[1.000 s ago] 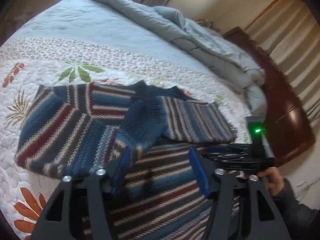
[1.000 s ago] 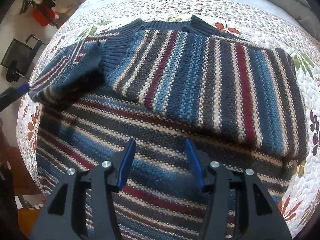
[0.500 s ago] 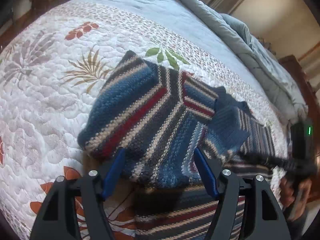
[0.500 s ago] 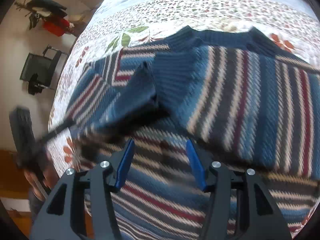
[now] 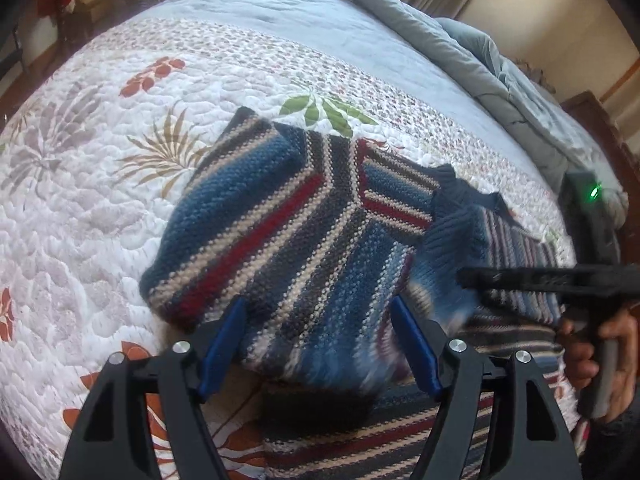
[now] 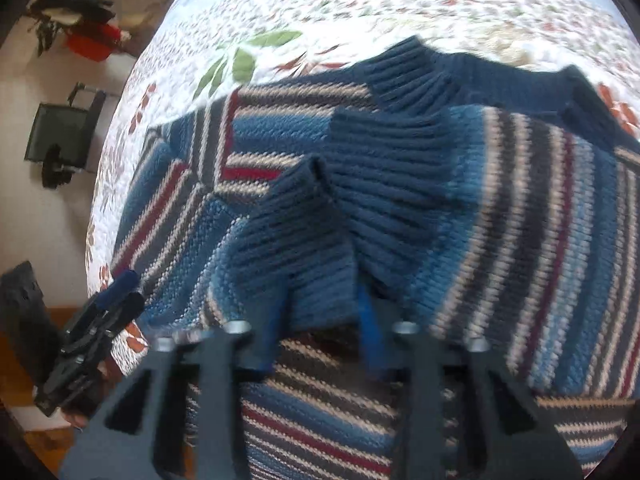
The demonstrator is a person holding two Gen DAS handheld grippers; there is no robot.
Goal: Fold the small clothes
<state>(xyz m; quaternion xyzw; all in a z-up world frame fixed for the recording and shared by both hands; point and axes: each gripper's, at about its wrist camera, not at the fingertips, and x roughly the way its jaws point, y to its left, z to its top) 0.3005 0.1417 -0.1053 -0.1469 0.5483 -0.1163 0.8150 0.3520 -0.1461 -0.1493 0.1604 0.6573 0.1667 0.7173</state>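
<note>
A striped knit sweater in blue, red, cream and grey lies on the quilted bed, both sleeves folded in over its body. My left gripper is open, its blue pads either side of the folded left sleeve's lower edge. In the right wrist view the sweater fills the frame. My right gripper has its blue pads around the ribbed navy cuff of the left sleeve, jaws still apart. The right gripper also shows in the left wrist view, and the left gripper in the right wrist view.
The floral white quilt covers the bed. A grey duvet is bunched at the far side by a dark wooden headboard. A black chair and red item stand on the floor beyond the bed's edge.
Both grippers have swung left toward the folded left sleeve. The right gripper has advanced until the navy cuff sits between its pads; the left gripper has closed in on the sleeve's lower edge.
</note>
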